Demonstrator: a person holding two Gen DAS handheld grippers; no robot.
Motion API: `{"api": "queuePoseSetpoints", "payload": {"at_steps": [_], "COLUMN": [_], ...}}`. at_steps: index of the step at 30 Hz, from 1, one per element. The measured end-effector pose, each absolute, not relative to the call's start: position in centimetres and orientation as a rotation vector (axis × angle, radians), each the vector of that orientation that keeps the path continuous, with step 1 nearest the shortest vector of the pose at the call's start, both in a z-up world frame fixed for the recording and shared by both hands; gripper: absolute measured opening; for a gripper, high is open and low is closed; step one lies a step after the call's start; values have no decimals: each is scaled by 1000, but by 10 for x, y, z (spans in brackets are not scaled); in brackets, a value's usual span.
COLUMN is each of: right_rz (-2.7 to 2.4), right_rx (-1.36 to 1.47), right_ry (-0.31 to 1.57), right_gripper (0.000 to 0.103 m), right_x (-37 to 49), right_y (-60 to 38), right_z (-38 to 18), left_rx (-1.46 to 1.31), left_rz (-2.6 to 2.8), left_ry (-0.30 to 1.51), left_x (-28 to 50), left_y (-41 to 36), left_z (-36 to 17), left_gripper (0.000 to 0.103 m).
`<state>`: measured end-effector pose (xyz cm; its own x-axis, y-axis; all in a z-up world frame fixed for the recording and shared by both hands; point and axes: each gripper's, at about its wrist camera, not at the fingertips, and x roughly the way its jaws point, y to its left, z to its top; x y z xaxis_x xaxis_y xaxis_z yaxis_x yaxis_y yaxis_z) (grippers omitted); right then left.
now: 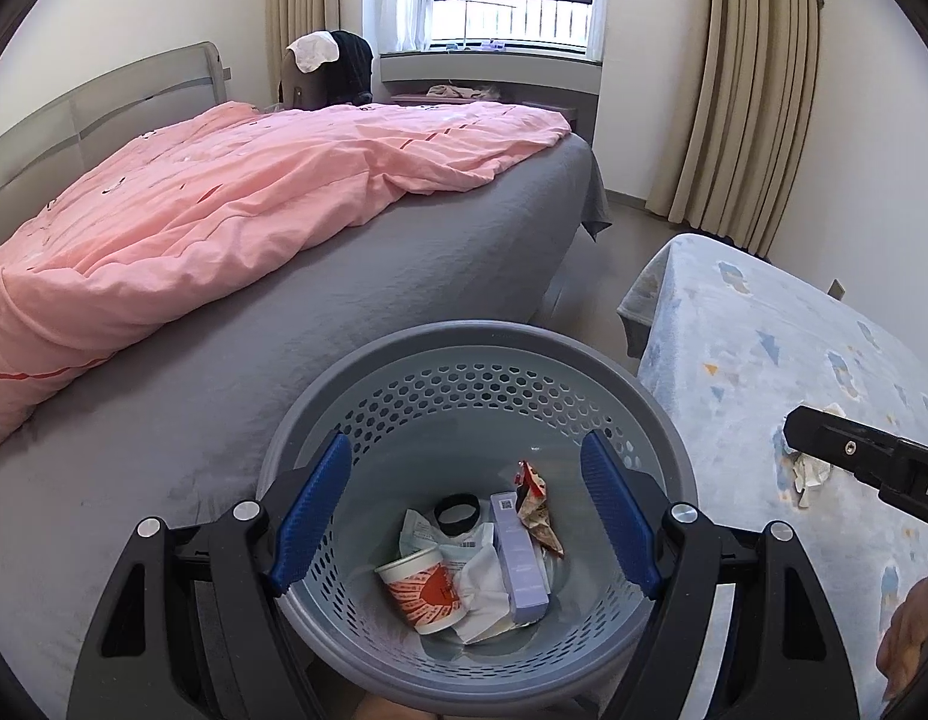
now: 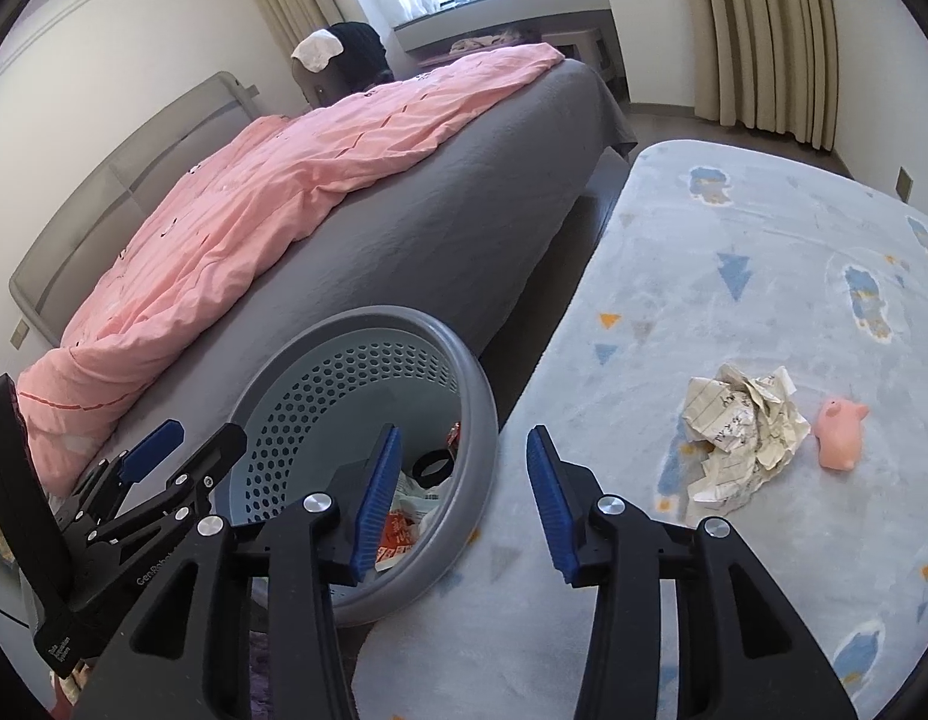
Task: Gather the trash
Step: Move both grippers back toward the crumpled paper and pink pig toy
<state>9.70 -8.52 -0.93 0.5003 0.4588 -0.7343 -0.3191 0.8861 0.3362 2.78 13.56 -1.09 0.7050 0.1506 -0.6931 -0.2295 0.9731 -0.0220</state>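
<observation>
A grey perforated trash basket (image 1: 476, 342) stands between the bed and a low table; it also shows in the right wrist view (image 2: 464, 360). It holds a paper cup (image 1: 422, 594), a lilac box (image 1: 518, 558), a black ring (image 1: 457, 513), a snack wrapper (image 1: 536, 504) and white papers. My left gripper (image 1: 467, 516) is open and empty above the basket. My right gripper (image 2: 464, 498) is open and empty over the table's left edge, beside the basket. A crumpled lined paper (image 2: 743, 432) lies on the table, right of the right gripper; it also shows in the left wrist view (image 1: 809, 474), partly hidden.
The table has a light blue patterned cloth (image 2: 734, 228). A small pink pig toy (image 2: 839, 432) lies right of the crumpled paper. A bed with a grey sheet (image 1: 404, 276) and pink duvet (image 1: 224, 204) is on the left. Curtains and a window are behind.
</observation>
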Motion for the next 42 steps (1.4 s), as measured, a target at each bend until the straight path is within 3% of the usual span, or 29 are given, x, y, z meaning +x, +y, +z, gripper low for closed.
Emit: {"api": "queuePoseSetpoints", "payload": {"at_steps": [42], "right_rz": [177], "right_rx": [235], "right_ry": [933], "right_gripper": [48], "right_x": [108], "right_y": [-239], "right_z": [-32], "left_rx": [-7], "left_rz": [21], "left_ry": [757], "left_x": [38], "left_y": [36], "left_z": [-22], "left_gripper": [75]}}
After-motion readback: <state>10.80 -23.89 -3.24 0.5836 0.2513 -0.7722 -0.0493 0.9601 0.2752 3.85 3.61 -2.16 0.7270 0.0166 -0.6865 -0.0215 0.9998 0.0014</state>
